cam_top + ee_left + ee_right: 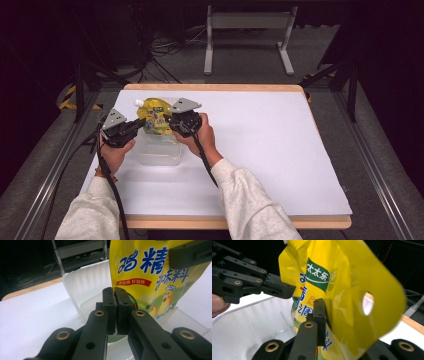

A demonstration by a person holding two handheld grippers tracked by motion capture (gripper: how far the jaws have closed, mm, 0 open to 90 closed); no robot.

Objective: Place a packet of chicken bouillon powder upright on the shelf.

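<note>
Since both sets of tongs are on one floppy bag, I'd say the trick is to lower it straight and keep the two hands level, so the base settles flat inside the tub rather than catching on its rim.

Nearest me are the pale fleecy sleeves (250, 200) and two bare hands wrapped round the black tools. The left gripper (142, 122) has its jaws pressed together, and from the left gripper view they look nipped on the thin side seam of the pouch (150, 272). The right gripper (168, 120) pinches the pouch from the other side: one pad lies flat on the printed face and the other jaw is hidden behind the film. The film is slippery, so let go only once the bag stands on its own.

The pouch hangs upright between the tongs, its bottom down inside the tub (157, 152) at the left of the table. It is glossy yellow film, crinkled and catching the light, with blue lettering, a green label, a punched hang hole (368, 303) and a white spout (138, 102) at the top corner. The tub is clear, soft-cornered plastic with faintly ribbed walls.

Under it all lies a matt white sheet on the wood-edged table (260, 150), and beyond that a grey metal stand (247, 30) on dark floor
</note>
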